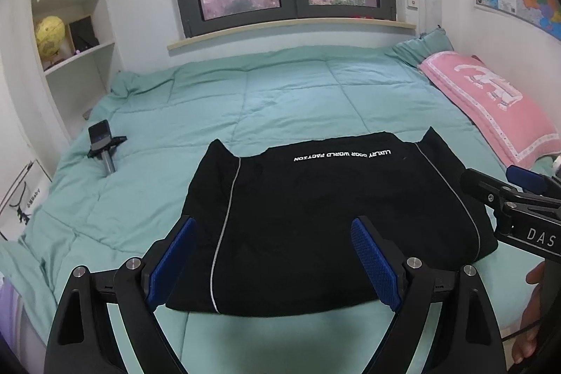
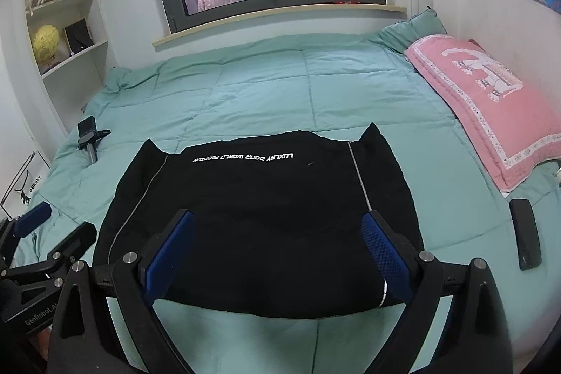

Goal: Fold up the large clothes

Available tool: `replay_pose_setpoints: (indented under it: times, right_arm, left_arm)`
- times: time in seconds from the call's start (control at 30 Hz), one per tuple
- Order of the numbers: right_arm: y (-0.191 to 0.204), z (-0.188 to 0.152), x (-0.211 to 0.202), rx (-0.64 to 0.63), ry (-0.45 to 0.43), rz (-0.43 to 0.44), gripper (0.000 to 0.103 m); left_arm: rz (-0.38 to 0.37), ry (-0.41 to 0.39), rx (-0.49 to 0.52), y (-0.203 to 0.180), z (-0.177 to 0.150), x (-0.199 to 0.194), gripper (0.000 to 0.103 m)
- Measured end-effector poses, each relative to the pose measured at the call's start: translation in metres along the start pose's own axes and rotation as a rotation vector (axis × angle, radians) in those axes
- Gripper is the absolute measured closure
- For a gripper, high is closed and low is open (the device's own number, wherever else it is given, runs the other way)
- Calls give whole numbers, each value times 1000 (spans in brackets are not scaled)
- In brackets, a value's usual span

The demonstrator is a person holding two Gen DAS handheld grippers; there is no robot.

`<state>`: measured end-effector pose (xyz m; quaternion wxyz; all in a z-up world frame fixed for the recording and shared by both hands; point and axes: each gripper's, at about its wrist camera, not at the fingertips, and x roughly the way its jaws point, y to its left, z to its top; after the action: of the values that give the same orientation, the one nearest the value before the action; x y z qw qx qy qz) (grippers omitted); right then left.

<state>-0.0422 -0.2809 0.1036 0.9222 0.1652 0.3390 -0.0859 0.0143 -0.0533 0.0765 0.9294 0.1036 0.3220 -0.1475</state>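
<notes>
At nine o'clock my left claw (image 1: 273,265) hangs spread, empty. The folded black fabric garment with white lettering (image 2: 259,216) lies centred on the teal quilted bed (image 2: 266,93). At three o'clock my right claw (image 2: 277,255) gapes wide too.

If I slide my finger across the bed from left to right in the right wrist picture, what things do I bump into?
Small black device on a metal handle → folded black garment with white lettering → flat black rectangular remote, with the pink elephant-print pillow lying further back on that right side.
</notes>
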Motion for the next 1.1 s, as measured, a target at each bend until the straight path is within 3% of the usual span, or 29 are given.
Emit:
replay_pose_setpoints:
  times: [0.47, 0.63, 0.83, 1.1]
  right_arm:
    - [1, -3, -1, 5, 10, 9, 6]
    - [6, -6, 1, 5, 18, 21, 6]
    - [8, -9, 3, -3, 26, 27, 6]
    - [7, -9, 2, -9, 27, 29, 6]
  left_arm:
    - [-5, 24, 29, -7, -5, 3, 13]
    - [-96, 50, 12, -2, -6, 5, 13]
    - [-42, 31, 19, 0, -5, 1, 13]
    - [-37, 45, 11, -1, -6, 4, 13]
